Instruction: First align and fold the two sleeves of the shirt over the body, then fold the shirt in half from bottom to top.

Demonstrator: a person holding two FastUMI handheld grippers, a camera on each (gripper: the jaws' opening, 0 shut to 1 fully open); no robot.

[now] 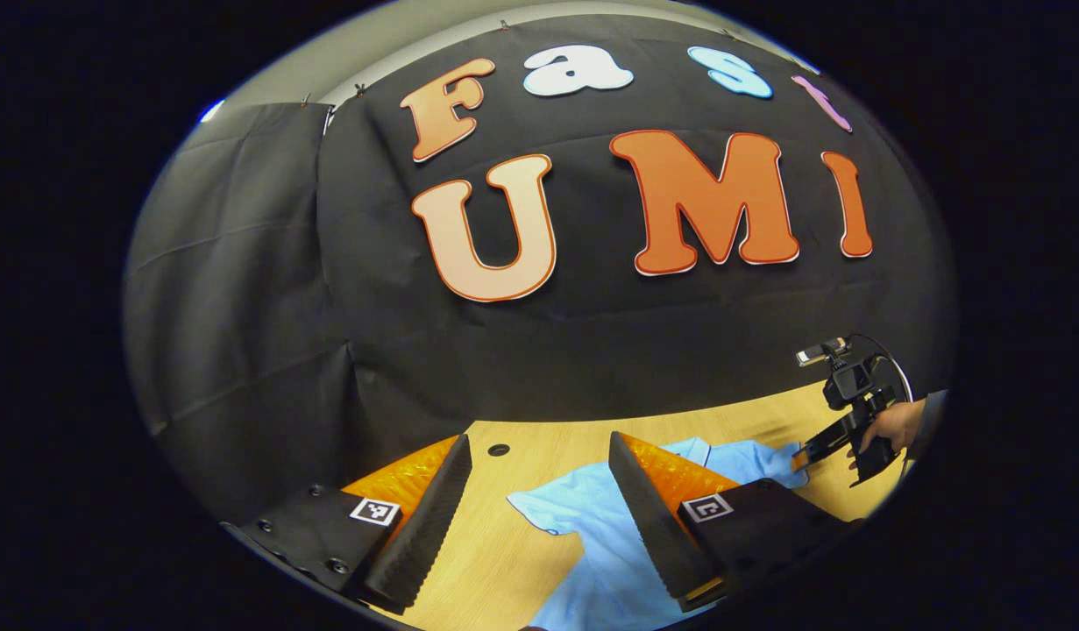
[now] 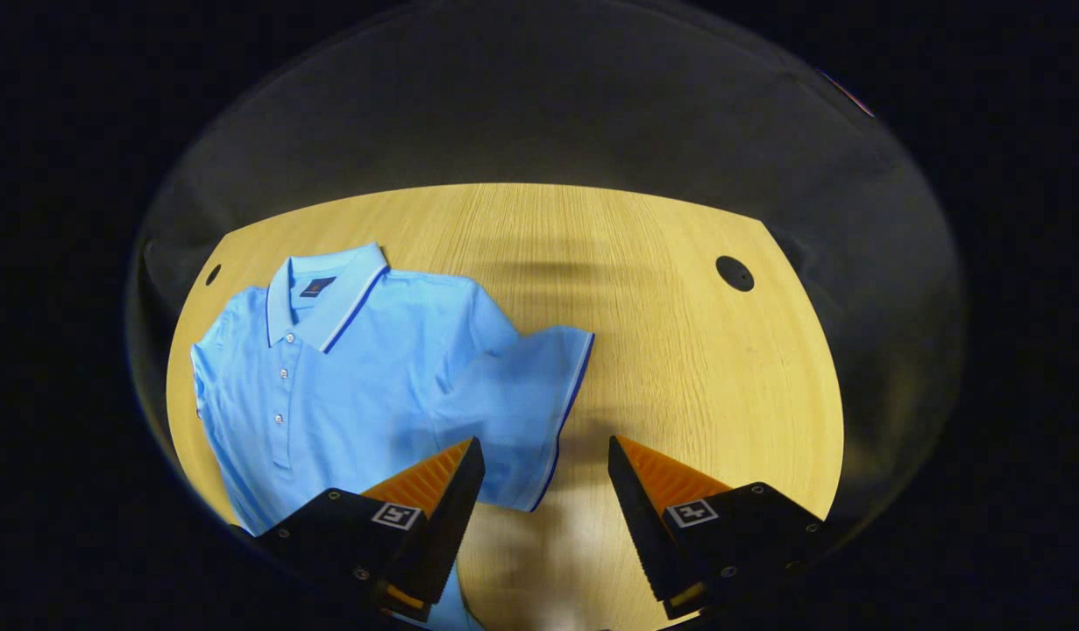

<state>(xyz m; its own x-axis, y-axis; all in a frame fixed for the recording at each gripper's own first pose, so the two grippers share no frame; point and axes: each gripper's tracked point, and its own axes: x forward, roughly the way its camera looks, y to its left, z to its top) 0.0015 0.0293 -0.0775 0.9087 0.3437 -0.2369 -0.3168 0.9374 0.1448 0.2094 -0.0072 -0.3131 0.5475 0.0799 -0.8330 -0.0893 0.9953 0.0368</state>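
- The shirt is light blue all over.
- Its collar is the same light blue with a white and dark blue stripe along the edge; a small dark label sits inside the collar.
- The sleeve, lying right of the collar, ends in a dark blue trim line.
- A row of small white buttons runs down below the collar.
- The table is pale yellow wood with fine grain and two dark round holes.
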